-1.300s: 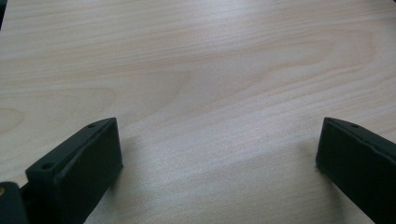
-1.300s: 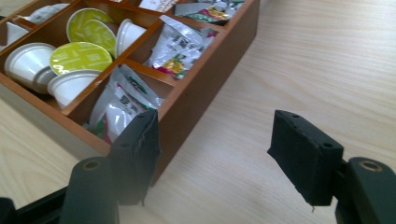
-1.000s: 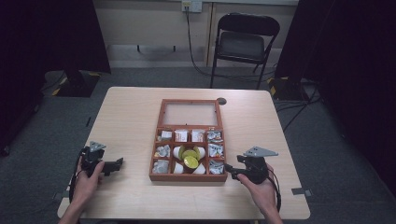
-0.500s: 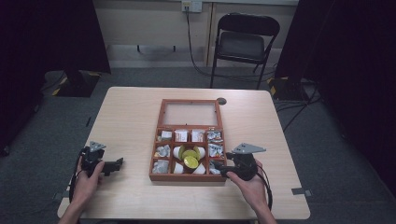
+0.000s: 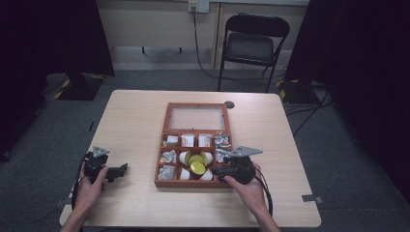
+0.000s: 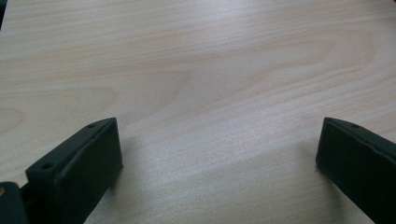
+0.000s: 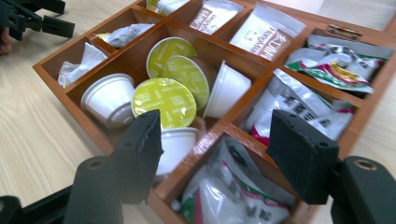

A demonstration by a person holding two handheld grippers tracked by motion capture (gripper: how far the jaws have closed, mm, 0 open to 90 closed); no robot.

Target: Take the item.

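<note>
Yellow-lidded capsules (image 7: 163, 95) lay just ahead, left of centre frame, of my right gripper (image 7: 219, 154), jaws apart, empty.

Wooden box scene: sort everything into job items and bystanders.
In the job:
- wooden box
- coffee capsules
- sachets
- right hand-held gripper, open at the box

Lying about:
- left hand-held gripper, open over bare table
- folding chair
</note>
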